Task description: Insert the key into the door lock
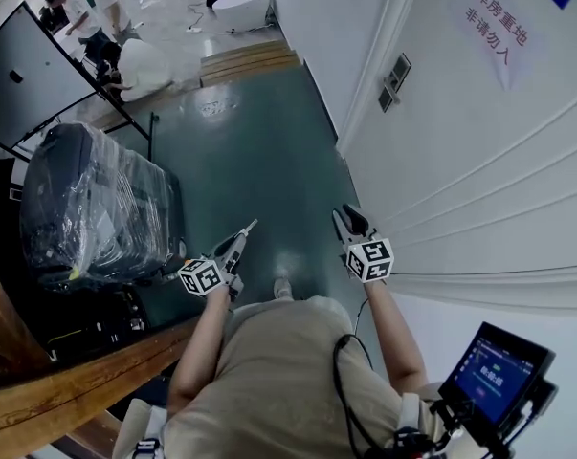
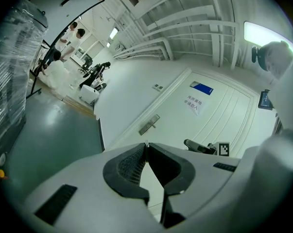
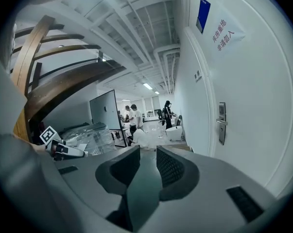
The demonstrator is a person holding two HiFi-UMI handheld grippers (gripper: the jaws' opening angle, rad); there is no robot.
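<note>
Key, a thin silvery metal blade (image 1: pixel 250 226), juts from the tips of the left gripper (image 2: pixel 146 147), whose jaws are clamped together on it, its long axis running straight out along them. The grey metal door lock plate with lever handle (image 2: pixel 149 124) sits on the white panelled door (image 1: pixel 479 161) close to its frame-side edge, well apart from the key tip, ahead and slightly to its right. The right gripper (image 3: pixel 147 152) is empty, jaws parted, and nearer the door. Since the left one carries the key, I judge its tip must swing rightward toward the lock.
</note>
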